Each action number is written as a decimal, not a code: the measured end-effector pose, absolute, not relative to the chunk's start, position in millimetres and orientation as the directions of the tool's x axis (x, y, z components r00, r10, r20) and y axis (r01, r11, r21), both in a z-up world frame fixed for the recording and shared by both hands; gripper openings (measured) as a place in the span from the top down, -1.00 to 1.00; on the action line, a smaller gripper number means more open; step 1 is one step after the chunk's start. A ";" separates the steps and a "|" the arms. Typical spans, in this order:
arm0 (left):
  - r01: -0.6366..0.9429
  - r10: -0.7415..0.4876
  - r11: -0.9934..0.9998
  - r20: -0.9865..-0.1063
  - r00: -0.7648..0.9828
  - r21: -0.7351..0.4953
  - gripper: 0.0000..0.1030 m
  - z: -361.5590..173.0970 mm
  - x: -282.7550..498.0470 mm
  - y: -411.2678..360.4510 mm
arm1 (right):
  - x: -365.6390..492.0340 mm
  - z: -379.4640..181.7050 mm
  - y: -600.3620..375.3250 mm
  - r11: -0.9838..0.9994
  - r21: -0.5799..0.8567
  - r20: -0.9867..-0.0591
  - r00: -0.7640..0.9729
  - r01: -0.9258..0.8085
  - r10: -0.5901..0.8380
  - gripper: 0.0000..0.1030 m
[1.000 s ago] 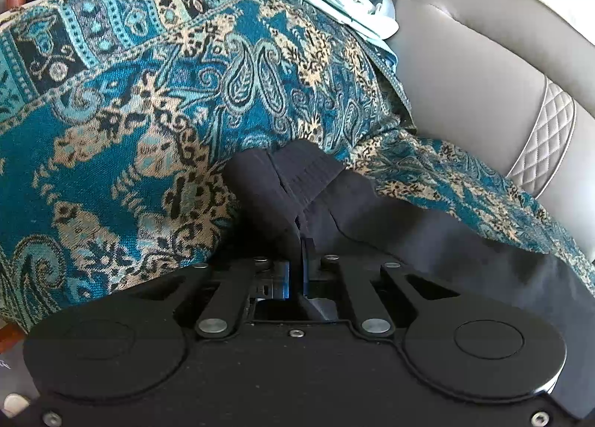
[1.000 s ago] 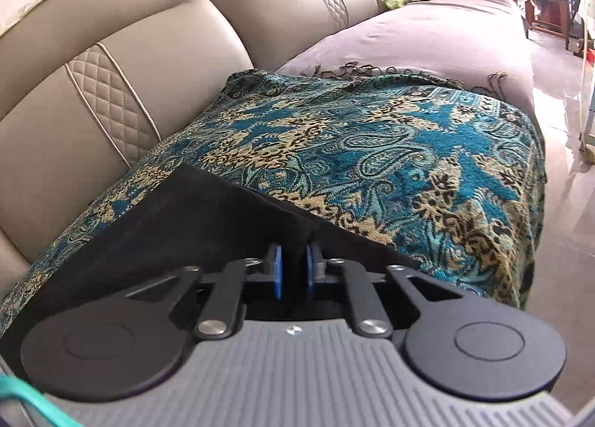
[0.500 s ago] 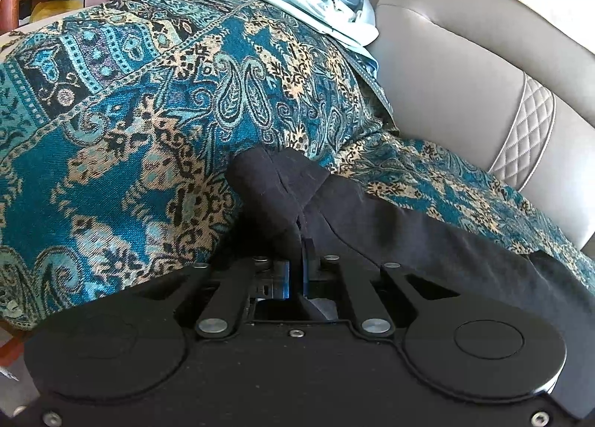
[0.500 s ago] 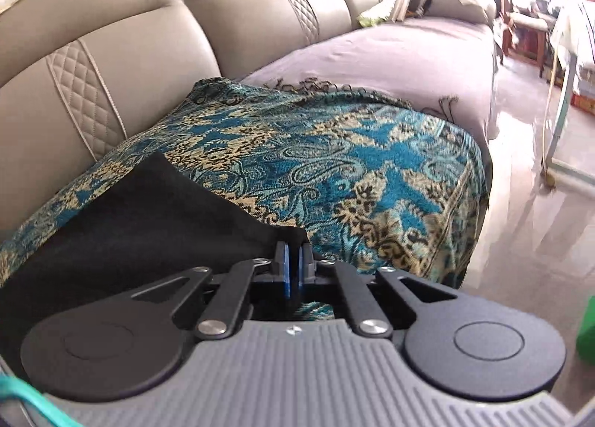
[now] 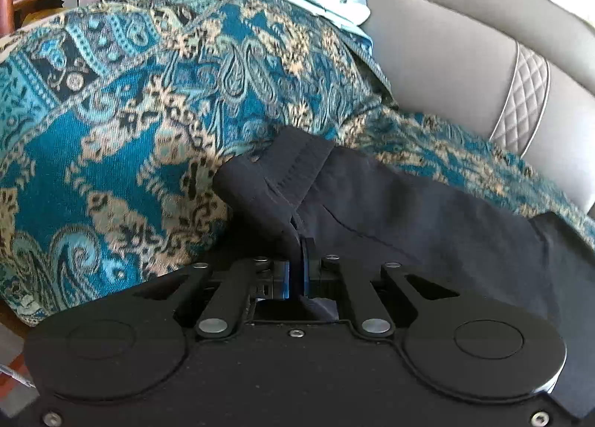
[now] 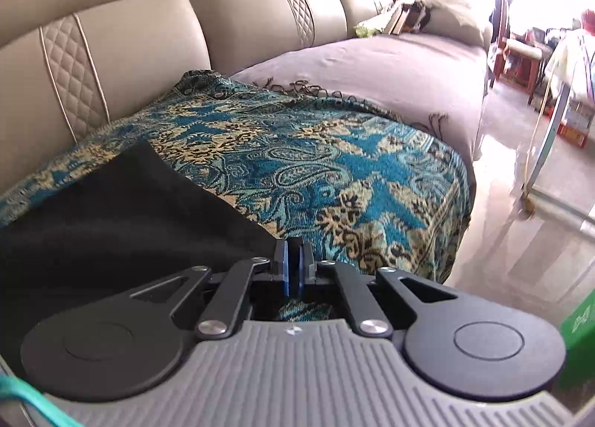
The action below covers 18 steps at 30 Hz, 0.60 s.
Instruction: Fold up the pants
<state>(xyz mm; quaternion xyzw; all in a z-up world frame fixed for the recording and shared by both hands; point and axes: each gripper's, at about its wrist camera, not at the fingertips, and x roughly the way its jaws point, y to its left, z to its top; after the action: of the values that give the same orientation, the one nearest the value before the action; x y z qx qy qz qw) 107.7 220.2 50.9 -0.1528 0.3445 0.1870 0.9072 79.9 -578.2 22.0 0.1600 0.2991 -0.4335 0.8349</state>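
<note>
Both ends pinched, pants stretched along the sofa seat

Left gripper [image 5: 296,259] has its jaws clamped on the hemmed end of the black pants [image 5: 409,211]; right gripper [image 6: 293,259] is closed tight on the far corner. The cloth lies across the paisley throw [image 6: 316,167], with the sofa back [image 6: 260,18] beyond. Looks like mid-fold: next, carry one end over to meet the other, edges aligned.

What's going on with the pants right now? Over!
Left hand-held gripper shut on black pants. Right hand-held gripper shut on the pants' other edge. Pants lie on patterned blanket on the sofa. Nothing in the way.
</note>
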 end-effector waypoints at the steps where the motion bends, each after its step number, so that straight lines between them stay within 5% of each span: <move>1: -0.448 0.230 0.881 -0.688 0.688 -0.154 0.85 47.8 105.8 221.5 | 82.0 21.7 -577.3 0.571 -0.006 -0.637 0.437 0.821 -0.635 0.83; 10: -0.422 0.219 0.897 -0.695 0.685 -0.134 0.81 30.1 98.8 225.2 | 90.5 21.0 -572.9 0.543 -0.069 -0.630 0.386 0.837 -0.674 0.73; 11: -0.419 0.225 0.899 -0.689 0.689 -0.126 0.79 29.5 97.9 223.2 | 92.7 20.8 -570.7 0.538 -0.092 -0.625 0.372 0.838 -0.686 0.63; 14: -0.401 0.236 0.911 -0.678 0.696 -0.095 0.75 28.1 96.5 218.8 | 94.9 21.7 -565.7 0.529 -0.110 -0.623 0.356 0.841 -0.697 -0.14; 15: -0.397 0.243 0.914 -0.674 0.697 -0.081 0.66 27.5 96.0 217.3 | 94.8 23.2 -564.1 0.529 -0.106 -0.622 0.359 0.842 -0.696 -0.53; 18: -0.396 0.259 0.916 -0.664 0.702 -0.061 0.28 25.2 95.0 213.9 | 90.8 35.1 -552.3 0.556 -0.052 -0.579 0.429 0.829 -0.694 -0.71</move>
<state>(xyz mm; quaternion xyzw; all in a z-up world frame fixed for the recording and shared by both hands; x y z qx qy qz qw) 95.0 213.9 25.2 -0.1002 0.3426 0.1784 0.9169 90.8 -552.3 35.1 0.1212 0.2801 -0.4552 0.8365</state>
